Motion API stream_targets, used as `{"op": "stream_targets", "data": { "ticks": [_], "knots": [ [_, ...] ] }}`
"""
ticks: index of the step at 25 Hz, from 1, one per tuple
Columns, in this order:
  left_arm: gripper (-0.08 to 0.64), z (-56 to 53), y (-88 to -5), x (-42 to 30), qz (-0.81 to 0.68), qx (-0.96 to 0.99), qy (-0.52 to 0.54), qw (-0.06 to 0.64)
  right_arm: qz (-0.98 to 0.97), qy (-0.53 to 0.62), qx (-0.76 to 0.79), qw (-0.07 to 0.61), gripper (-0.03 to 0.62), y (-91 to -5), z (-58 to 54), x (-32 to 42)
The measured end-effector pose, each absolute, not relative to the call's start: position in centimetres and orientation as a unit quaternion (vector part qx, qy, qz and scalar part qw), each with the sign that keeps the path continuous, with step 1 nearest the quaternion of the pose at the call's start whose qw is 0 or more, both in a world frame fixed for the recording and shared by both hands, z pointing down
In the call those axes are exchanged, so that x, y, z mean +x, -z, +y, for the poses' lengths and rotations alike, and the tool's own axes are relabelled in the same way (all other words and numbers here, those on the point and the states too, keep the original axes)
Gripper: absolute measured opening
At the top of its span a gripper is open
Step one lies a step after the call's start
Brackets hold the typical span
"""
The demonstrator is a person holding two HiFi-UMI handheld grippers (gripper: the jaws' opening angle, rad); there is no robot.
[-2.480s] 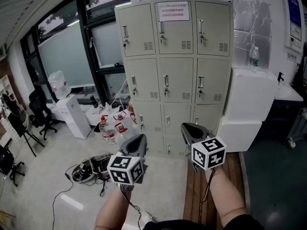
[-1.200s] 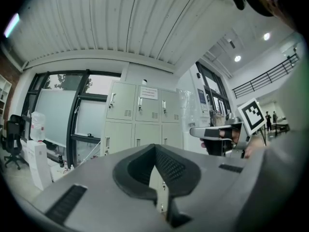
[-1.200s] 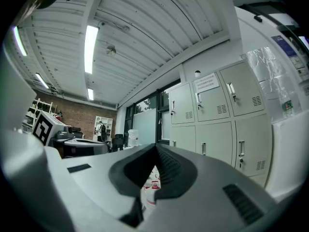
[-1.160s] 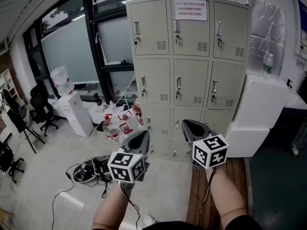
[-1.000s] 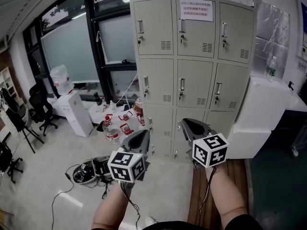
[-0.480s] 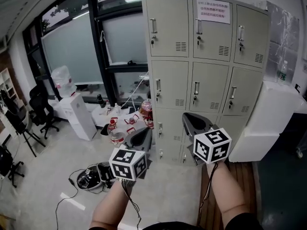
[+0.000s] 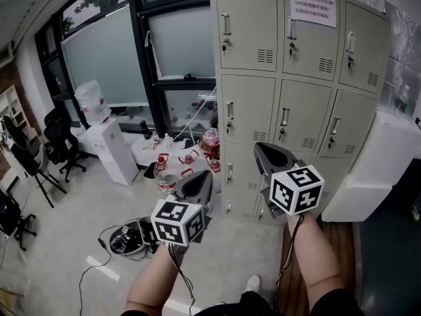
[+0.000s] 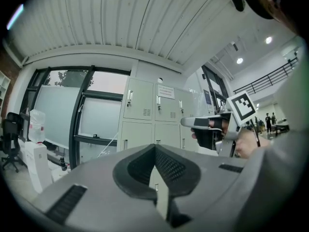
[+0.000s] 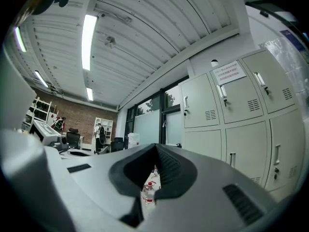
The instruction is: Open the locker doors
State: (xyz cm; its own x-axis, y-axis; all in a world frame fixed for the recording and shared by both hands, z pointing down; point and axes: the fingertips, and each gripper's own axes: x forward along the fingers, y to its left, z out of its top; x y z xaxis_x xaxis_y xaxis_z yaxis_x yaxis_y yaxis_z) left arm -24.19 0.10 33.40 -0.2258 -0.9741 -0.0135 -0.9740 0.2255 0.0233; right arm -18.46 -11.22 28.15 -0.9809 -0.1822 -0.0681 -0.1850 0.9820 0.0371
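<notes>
A grey-beige locker cabinet stands ahead, three doors wide and three high. Every door is shut, each with a small handle and key lock; a paper notice hangs on the top middle door. My left gripper is held low, short of the bottom left doors, jaws shut on nothing. My right gripper is raised in front of the bottom middle door, also shut and empty. Neither touches the cabinet. The lockers and the right gripper show beyond my left gripper. The lockers fill the right side past my right gripper.
Water bottles and clutter lie on the floor left of the cabinet. A white box and a water jug stand by the window. Office chairs are at the far left. A white cabinet adjoins the lockers' right side. Cables trail underfoot.
The lockers have grown larger and slid to the right in the head view as I came nearer. Both grippers stay shut and held out in front.
</notes>
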Motion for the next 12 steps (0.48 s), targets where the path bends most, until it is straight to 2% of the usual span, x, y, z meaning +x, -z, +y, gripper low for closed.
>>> {"op": "stream_targets", "data": {
  "ticks": [12],
  "knots": [
    [-0.002,-7.8,-31.1,-30.5,-0.788,0.615,0.012,-0.019,0.995,-0.047,-0.076,0.044,-0.005,-24.8,-18.6,-26.2]
  ]
}}
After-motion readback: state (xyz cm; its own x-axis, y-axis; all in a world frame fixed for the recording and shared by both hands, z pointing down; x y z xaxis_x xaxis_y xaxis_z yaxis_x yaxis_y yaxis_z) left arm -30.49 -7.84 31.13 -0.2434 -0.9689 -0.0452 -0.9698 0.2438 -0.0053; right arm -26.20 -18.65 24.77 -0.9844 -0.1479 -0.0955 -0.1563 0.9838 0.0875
